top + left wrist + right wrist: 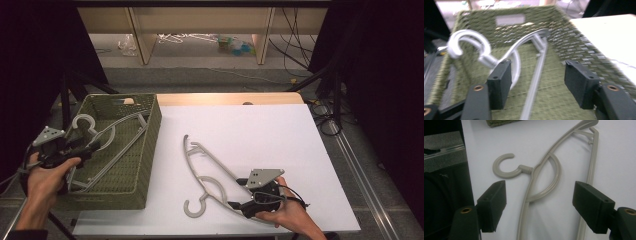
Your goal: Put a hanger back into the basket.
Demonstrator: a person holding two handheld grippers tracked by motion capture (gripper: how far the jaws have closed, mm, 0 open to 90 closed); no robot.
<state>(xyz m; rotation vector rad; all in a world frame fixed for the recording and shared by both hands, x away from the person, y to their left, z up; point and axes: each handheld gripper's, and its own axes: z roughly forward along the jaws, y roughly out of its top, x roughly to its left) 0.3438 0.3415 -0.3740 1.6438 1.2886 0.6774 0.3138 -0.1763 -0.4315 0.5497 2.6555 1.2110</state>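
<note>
Left hand-held gripper [92, 145] open over the basketed hanger [107, 150]; right hand-held gripper [235, 192] open astride the worktop hanger [210, 172].

Dim room, bright table; left gripper view motion-blurred.

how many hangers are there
2: one hanger lies in the green basket at the left; the other hanger lies on the white table by the right gripper.
</note>
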